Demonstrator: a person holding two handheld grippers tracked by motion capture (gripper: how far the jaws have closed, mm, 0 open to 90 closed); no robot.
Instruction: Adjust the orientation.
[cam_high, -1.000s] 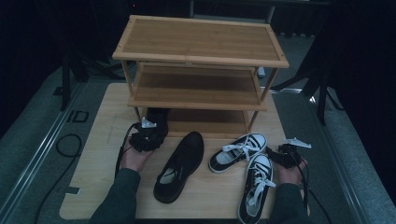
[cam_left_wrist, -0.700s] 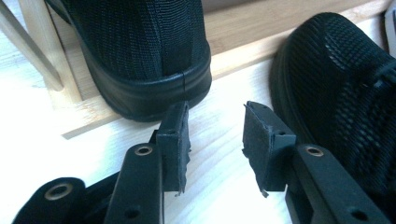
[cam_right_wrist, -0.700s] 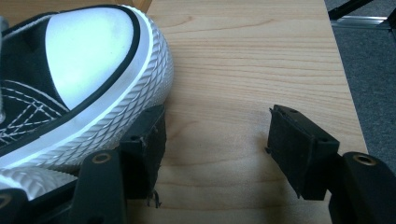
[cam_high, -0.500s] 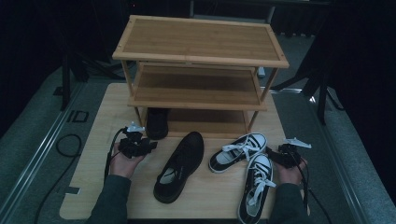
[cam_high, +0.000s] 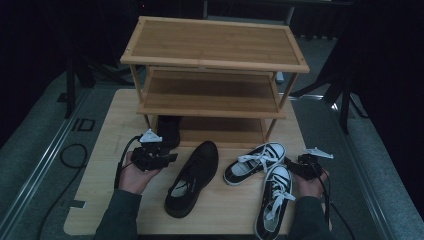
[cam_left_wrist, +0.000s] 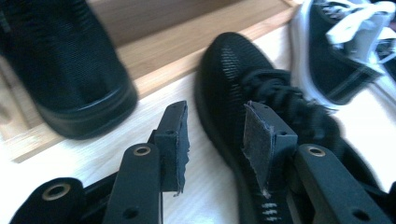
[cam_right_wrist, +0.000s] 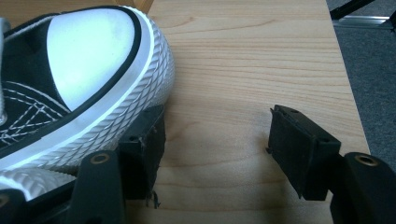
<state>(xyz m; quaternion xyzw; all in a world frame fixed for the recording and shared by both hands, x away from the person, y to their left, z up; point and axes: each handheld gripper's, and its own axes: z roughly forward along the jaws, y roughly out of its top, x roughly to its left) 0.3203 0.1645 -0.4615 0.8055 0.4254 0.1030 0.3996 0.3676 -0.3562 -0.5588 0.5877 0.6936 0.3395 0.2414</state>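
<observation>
Fingers (cam_left_wrist: 264, 140) of left gripper (cam_left_wrist: 215, 140) gape beside black shoe (cam_left_wrist: 233, 84).

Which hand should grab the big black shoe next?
Probably the left. The left gripper hovers open right beside the black shoe, while the right gripper sits by the sneakers.

a black mesh shoe (cam_high: 192, 177) lies by two black sneakers (cam_high: 255, 162) with white laces, toe caps and soles; the shelf rack (cam_high: 215, 47) and table (cam_high: 107, 150) are pale wood.
</observation>
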